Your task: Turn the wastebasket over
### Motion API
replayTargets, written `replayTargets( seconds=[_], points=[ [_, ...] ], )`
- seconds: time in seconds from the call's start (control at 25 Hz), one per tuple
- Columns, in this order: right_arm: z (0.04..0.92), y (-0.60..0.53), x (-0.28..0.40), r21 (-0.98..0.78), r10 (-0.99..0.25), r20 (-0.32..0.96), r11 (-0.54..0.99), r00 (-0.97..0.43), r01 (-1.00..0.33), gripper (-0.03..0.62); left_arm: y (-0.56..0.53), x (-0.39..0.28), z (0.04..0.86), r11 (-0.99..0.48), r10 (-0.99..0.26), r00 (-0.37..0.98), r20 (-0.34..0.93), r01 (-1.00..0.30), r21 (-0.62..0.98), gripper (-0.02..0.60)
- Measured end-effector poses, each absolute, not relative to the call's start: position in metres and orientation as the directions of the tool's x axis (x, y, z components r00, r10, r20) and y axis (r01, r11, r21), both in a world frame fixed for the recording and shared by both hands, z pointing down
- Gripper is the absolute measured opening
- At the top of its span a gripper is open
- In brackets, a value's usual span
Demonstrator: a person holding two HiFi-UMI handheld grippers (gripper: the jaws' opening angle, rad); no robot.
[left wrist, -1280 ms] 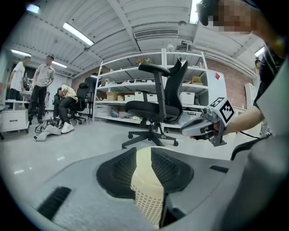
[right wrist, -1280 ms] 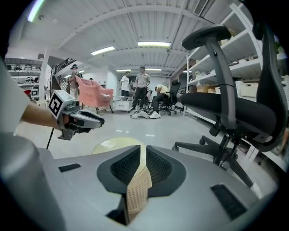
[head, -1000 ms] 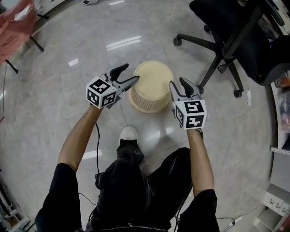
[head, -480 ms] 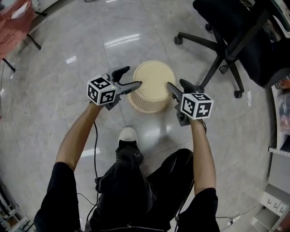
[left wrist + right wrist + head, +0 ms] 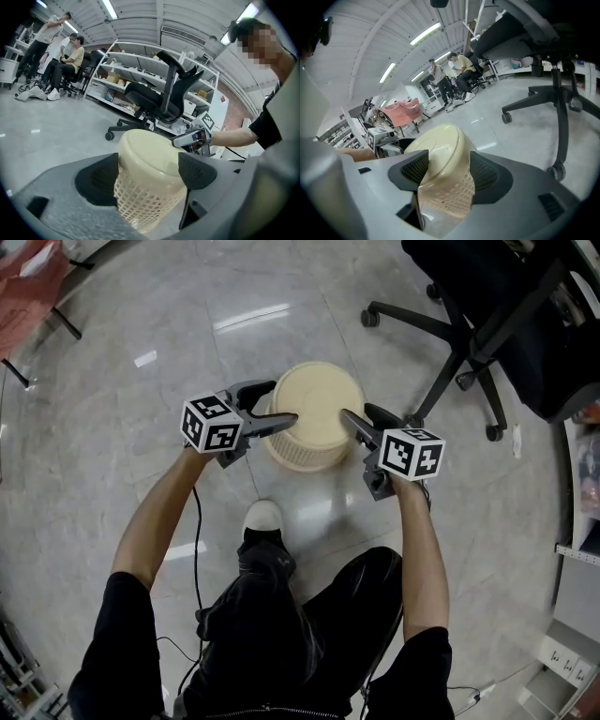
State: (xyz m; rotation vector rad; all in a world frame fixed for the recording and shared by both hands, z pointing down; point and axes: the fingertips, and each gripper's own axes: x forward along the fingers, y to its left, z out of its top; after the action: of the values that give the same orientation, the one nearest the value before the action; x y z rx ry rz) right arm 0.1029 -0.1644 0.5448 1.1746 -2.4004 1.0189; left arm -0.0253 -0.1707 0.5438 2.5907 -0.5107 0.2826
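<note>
The left tongs (image 5: 272,401) and right tongs (image 5: 362,420) had just spread their jaws wide and sunk to flank the wastebasket (image 5: 315,409). It sat base-up on the floor (image 5: 141,446) at frame centre, between each pair but unpinched. Gripping and flipping likely remained.

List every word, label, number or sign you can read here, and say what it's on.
No readable words or numbers anywhere in these views.
Left marker cube and right marker cube: black-and-white square patterns only, no letters.
Wastebasket: no print visible.
Shelf contents in the background: too small and blurred to read.
</note>
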Motion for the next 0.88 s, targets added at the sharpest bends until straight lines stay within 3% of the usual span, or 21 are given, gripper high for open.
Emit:
replayTargets(
  seconds=[0.88],
  points=[
    [0.5364, -0.1631, 0.1007, -0.404, -0.641, 0.509, 0.412, -0.575, -0.817, 0.259, -0.1696, -0.0197, 0.5373, -0.843, -0.327, 0.896, 0.3, -0.42, 0.335, 0.382]
  ],
)
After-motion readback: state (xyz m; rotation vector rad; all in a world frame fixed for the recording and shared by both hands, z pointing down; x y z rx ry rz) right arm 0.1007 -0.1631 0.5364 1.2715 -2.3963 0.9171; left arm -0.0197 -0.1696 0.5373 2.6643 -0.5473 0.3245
